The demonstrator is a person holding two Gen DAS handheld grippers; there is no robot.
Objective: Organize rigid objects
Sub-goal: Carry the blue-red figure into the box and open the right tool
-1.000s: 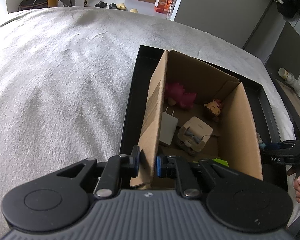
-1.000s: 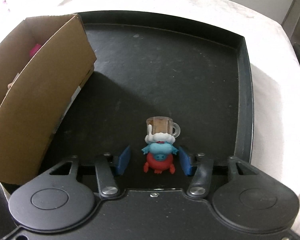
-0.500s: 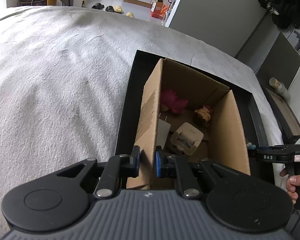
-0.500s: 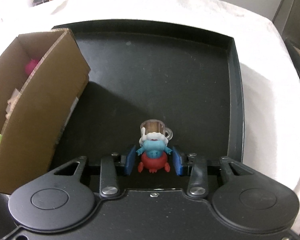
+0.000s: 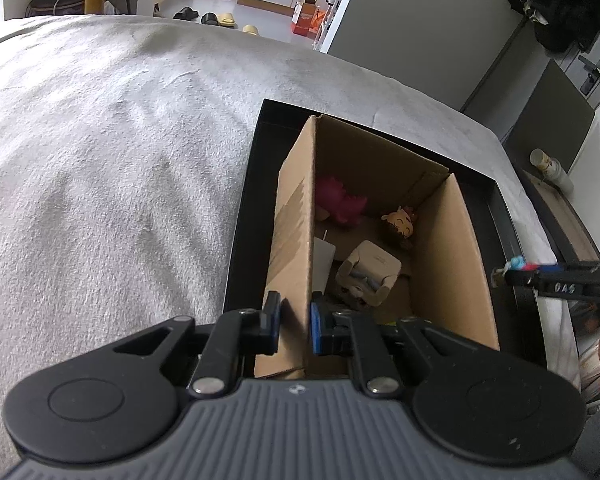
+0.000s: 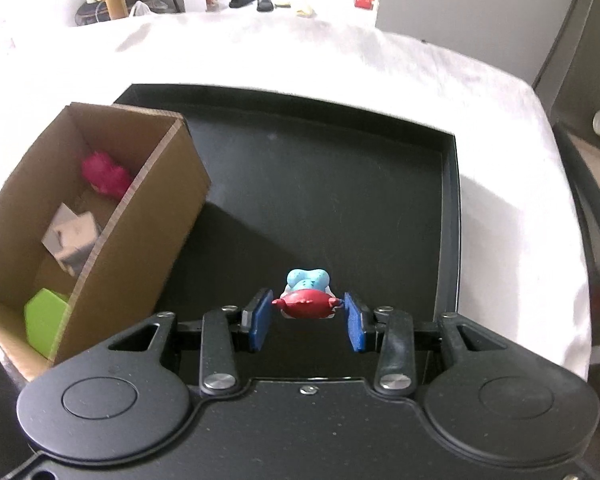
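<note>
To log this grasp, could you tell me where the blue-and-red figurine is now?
The blue-and-red figurine sits between the right gripper pads, above the black tray, right of the cardboard box.

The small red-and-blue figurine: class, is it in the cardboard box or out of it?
Out. The figurine sits between the right gripper pads above the black tray, beside the cardboard box.

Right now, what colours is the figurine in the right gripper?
Light blue above, red below. The figurine shows best in the right wrist view.
</note>
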